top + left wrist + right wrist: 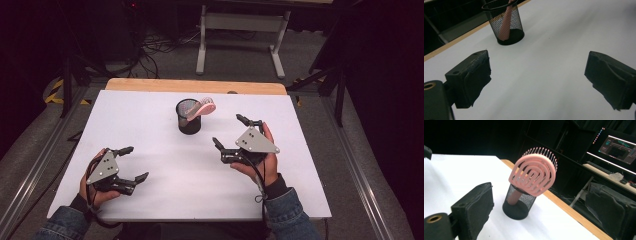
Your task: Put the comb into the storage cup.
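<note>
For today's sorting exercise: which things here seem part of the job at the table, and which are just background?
Likely part of the job:
pink hairbrush
black mesh cup holding it
left gripper, open
right gripper, open

Background:
monitor
white desk frame
floor cables

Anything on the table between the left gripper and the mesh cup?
Nothing: in the left gripper view, bare white table runs from the left gripper to the mesh cup holding the pink brush.
</note>
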`<action>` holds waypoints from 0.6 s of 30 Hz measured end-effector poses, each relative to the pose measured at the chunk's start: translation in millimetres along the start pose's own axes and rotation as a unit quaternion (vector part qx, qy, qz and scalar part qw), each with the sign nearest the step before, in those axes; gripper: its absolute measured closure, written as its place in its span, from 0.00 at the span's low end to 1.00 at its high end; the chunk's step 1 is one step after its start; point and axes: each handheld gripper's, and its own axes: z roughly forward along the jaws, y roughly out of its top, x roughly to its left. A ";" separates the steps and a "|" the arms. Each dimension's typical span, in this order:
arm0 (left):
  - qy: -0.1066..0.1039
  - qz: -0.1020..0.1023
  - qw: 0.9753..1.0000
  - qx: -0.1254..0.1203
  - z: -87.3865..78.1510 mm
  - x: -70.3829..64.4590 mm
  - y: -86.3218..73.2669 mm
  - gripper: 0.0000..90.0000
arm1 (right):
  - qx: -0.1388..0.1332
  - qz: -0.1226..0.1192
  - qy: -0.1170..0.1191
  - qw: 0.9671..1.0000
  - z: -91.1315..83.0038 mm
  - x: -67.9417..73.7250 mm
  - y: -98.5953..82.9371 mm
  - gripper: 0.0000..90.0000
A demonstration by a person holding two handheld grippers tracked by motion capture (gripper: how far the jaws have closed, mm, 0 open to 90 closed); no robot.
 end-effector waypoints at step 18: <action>0.001 -0.001 1.000 -0.003 -0.8 0.1 0.2 0.08 | 0.002 -0.010 -0.004 1.000 -17.9 0.6 -17.9 0.09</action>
